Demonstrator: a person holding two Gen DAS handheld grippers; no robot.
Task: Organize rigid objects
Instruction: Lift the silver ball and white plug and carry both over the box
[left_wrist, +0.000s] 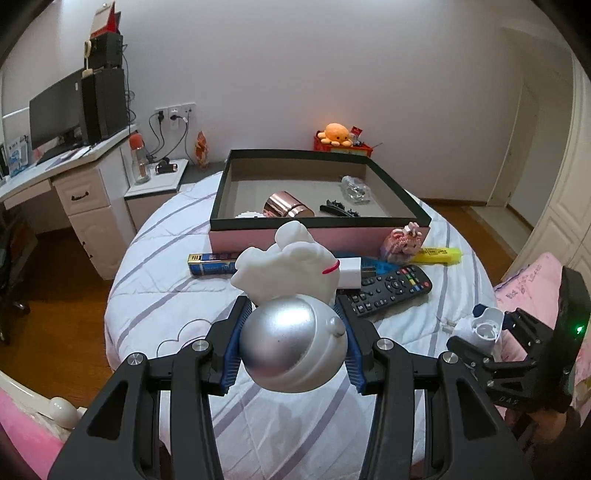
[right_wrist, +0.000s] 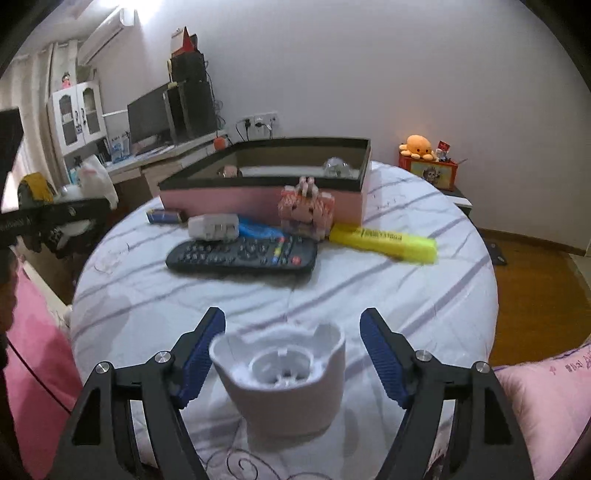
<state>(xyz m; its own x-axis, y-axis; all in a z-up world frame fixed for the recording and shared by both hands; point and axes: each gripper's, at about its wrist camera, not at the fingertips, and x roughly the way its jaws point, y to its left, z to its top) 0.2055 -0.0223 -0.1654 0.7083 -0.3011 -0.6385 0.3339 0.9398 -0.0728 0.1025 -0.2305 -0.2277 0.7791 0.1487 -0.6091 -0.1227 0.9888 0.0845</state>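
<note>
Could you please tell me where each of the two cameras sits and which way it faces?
Left wrist: on the left gripper, looking down its fingers past the gripped silver-and-white toy toward the box; the right gripper shows.
Right wrist: on the right gripper, facing the same box over a white cup-shaped part between open jaws.
Shared: remote, yellow highlighter.
</note>
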